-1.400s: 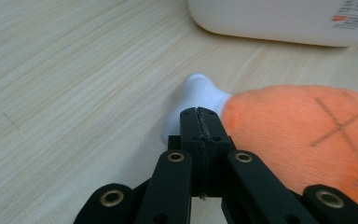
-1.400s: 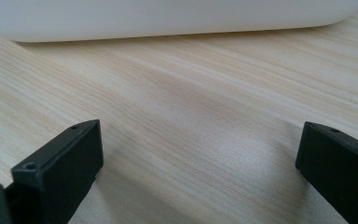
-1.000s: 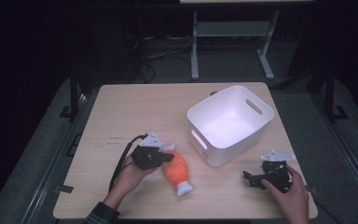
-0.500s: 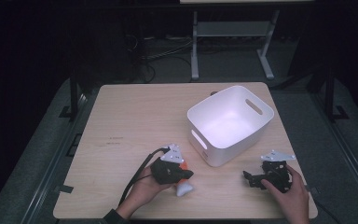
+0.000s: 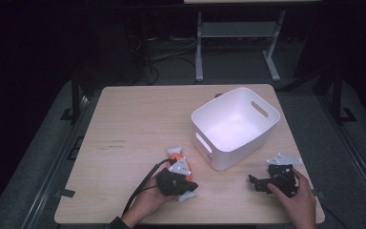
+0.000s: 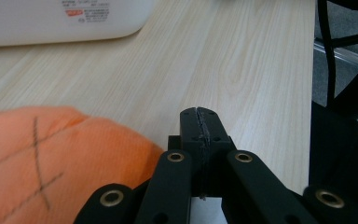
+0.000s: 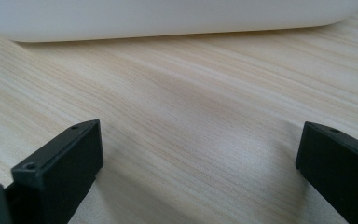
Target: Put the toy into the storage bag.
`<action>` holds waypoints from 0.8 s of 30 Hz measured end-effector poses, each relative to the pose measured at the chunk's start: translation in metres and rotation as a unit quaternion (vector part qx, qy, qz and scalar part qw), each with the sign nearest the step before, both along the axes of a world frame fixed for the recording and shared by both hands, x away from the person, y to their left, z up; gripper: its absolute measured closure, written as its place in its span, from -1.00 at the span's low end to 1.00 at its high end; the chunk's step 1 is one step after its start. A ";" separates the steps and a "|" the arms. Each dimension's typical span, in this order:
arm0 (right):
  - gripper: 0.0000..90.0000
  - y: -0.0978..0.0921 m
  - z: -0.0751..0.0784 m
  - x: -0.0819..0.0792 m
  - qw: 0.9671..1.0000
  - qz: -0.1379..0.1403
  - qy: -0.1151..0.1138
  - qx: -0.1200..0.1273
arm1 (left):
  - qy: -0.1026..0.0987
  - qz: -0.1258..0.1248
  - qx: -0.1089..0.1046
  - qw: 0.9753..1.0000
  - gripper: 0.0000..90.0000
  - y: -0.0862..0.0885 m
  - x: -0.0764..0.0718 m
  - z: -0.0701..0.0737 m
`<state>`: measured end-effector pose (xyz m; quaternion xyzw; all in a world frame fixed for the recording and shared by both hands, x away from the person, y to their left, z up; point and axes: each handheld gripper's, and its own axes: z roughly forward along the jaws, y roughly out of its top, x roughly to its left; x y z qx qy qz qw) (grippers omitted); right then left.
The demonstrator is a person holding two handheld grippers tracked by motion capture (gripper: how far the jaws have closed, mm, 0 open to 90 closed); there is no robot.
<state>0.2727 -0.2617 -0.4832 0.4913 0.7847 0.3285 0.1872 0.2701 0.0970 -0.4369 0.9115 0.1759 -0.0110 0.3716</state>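
An orange plush toy (image 5: 173,155) with white ends lies on the wooden table (image 5: 133,124), near the front edge. My left gripper (image 5: 192,185) rests on top of it and hides most of it. In the left gripper view its jaws are pressed together, and the orange toy (image 6: 51,154) bulges beside them at the left; nothing sits between the tips. My right gripper (image 5: 254,182) sits low on the table at the front right, jaws wide apart over bare wood (image 7: 200,140).
A white plastic bin (image 5: 219,153) with handle slots stands empty right of centre, between the two grippers and farther back. Its wall (image 6: 65,23) is close ahead of the left gripper, and the same wall (image 7: 168,18) is close ahead of the right one. The table's right edge (image 6: 313,93) is near.
The left hand has moved its gripper right and toward the front edge, from beside the toy onto it, so it covers most of the toy. The right gripper has stayed put.
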 end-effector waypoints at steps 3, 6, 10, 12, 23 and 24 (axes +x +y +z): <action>-1.00 0.000 0.000 0.000 1.000 0.000 0.000 0.000 | 0.001 0.005 0.000 1.000 0.99 0.006 -0.002 0.000; -1.00 0.000 0.000 0.000 1.000 0.000 0.000 0.000 | 0.003 0.013 0.002 1.000 0.99 0.012 -0.004 0.000; -1.00 0.000 0.000 0.000 1.000 0.000 0.000 0.000 | 0.003 0.019 0.003 1.000 0.99 0.020 -0.006 0.000; -1.00 0.000 0.000 0.000 1.000 0.000 0.000 0.000 | 0.002 0.022 0.006 1.000 0.99 0.025 -0.007 0.000; -1.00 0.000 0.000 0.000 1.000 0.000 0.000 0.000 | 0.001 0.046 0.010 0.999 0.99 0.049 -0.011 0.001; -1.00 0.000 0.000 0.000 1.000 0.000 0.000 0.000 | -0.001 0.050 0.010 0.999 0.99 0.053 -0.011 0.001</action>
